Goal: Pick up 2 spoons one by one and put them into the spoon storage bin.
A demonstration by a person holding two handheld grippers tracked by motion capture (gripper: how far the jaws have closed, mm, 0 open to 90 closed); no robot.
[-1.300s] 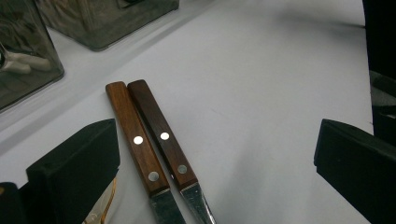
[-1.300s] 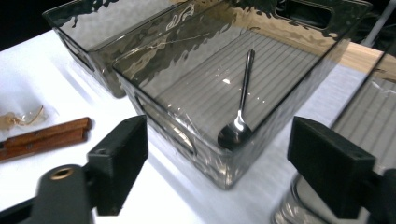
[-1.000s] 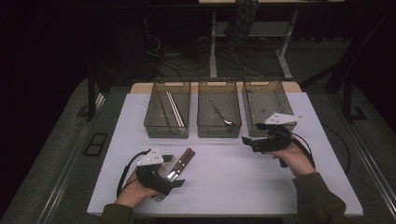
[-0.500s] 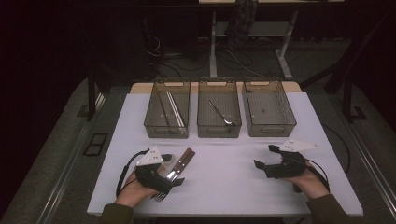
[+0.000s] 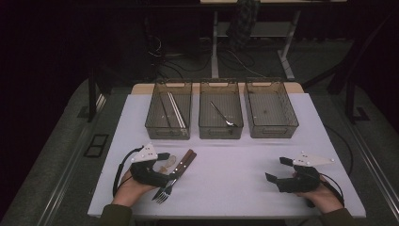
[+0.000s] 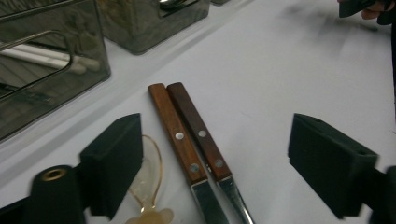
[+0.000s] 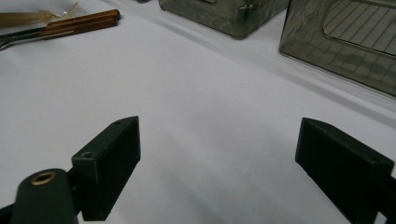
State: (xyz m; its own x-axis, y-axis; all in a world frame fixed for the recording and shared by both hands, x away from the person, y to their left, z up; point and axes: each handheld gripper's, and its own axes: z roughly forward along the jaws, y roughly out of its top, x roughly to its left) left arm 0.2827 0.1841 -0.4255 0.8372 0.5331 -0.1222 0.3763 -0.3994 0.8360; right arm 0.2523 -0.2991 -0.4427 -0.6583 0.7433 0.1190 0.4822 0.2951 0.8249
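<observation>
Straddling the two wooden-handled utensils (image 6: 191,135) with jaws apart and just now narrowing, nothing yet pinched, the left gripper (image 5: 157,170) is lined up along their handles, seemingly to take one of the pair; they lie side by side and touching, a fork's (image 5: 163,194) tines poking out on the person's side of that gripper, a pale translucent spoon (image 6: 148,186) just beside the handles. Beyond the handles stand three smoky bins: the left bin (image 5: 168,111) with white chopsticks, the middle bin (image 5: 221,110) with a metal spoon, the right bin (image 5: 270,108) bare, likely awaiting this cutlery; well apart from the handles, the right gripper (image 5: 277,176) rests low over the white table (image 5: 235,165), jaws spread on nothing.
</observation>
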